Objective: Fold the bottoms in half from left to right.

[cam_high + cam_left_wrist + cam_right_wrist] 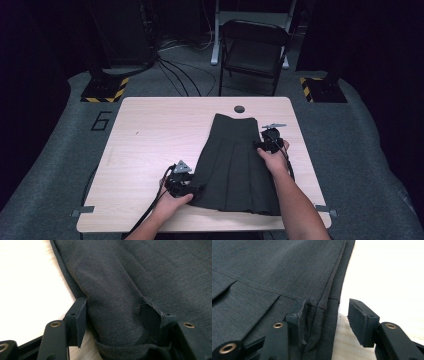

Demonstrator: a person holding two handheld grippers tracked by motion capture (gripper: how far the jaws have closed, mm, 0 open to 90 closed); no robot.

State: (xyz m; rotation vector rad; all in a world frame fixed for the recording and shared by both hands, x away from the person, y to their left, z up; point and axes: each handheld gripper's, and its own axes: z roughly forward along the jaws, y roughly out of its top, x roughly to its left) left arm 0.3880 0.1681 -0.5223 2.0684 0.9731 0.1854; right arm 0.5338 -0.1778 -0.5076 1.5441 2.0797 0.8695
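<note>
left gripper point(113, 308) | jaws apart astride skirt point(140, 272) edge | right gripper point(325, 315) likewise, parted

A pale wooden surface point(150, 150) with a round dark grommet hole point(239, 109) near its far edge stands on grey carpet point(60, 150) marked with the number 6 point(102, 120). Beyond it a black folding chair point(254, 50) faces the surface, with black cables point(180, 75) trailing across the floor. Two black stand bases edged in yellow-and-black hazard tape point(106, 89) sit at either side, and the room behind lies in darkness.
</note>
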